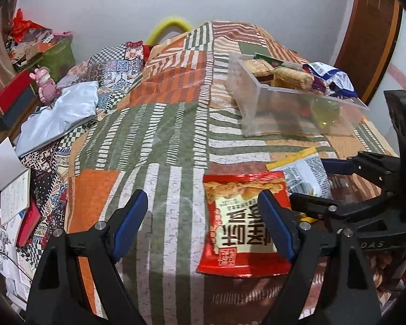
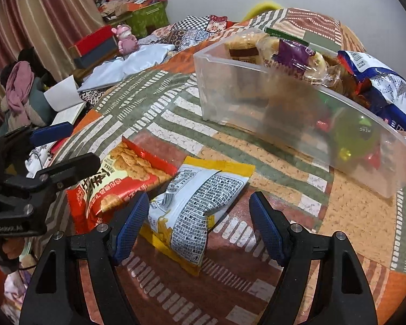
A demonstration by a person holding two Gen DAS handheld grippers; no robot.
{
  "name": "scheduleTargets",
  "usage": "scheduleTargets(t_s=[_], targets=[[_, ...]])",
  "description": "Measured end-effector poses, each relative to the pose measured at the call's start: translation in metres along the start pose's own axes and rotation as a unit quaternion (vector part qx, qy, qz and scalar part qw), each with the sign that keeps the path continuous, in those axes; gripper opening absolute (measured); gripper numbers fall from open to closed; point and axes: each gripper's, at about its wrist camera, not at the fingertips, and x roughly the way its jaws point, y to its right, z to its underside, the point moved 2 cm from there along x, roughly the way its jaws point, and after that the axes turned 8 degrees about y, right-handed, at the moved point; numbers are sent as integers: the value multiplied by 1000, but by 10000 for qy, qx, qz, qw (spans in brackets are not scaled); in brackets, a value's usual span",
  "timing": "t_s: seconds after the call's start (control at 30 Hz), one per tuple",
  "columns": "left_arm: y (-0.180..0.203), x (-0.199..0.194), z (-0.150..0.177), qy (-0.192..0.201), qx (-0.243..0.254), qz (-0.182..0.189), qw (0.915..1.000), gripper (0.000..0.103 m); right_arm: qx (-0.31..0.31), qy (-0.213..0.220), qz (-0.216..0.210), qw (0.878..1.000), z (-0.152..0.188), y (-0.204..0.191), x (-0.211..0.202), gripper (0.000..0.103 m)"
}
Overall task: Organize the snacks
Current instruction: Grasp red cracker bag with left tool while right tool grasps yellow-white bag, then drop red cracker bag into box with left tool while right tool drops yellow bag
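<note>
- We see a glossy red snack bag [image 1: 243, 222] flat on the patchwork quilt [image 1: 159, 135], touching a crinkled yellow-white packet [image 2: 195, 211].
- Our left gripper [image 1: 203, 219] and right gripper [image 2: 199, 222] gape wide, empty.
- The clear plastic bin [image 2: 257, 103] holds wrapped snacks.

My count: red snack packet [image 2: 113, 181] 1 | yellow-white snack packet [image 2: 200, 203] 1 | clear bin [image 2: 257, 103] of snacks 1 | my grippers 2

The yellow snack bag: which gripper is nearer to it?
Right. The right gripper has its open jaws around the yellow bag; the left gripper is open beside it, over the red bag.
</note>
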Motion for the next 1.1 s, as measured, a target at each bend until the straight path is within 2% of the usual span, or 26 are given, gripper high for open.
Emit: scheduleTargets(t_s=[0.07,0.13,0.23,0.4,0.8,0.93,1.03,1.07,1.1], targets=[[3,-1,0,11,30,10,10000,83,-91,-41,6,10000,1,-3,1,74],[5,-3,-1,16,19,33,10000,83,-221,-38,8,9997,2,-9,3,68],[7,-5,-1,4,6,60,10000,83,-294,8,-68,9995,2,-11,0,49],[14,-6,1,-44,43,152,9999,86,-196,81,-100,9997,2,-6,-6,39],[34,22,13,-414,3,459,9981,89,-23,254,-48,9997,4,13,-24,32],[39,32,18,-543,67,412,9977,89,-53,265,-40,9996,5,15,-25,32],[41,33,19,-523,113,382,9978,80,-12,293,-75,9995,7,17,-26,32],[41,33,19,-508,144,360,9980,74,-5,308,-84,9995,7,17,-27,31],[41,32,18,-513,178,357,9979,73,-9,319,-95,9994,7,17,-28,30]])
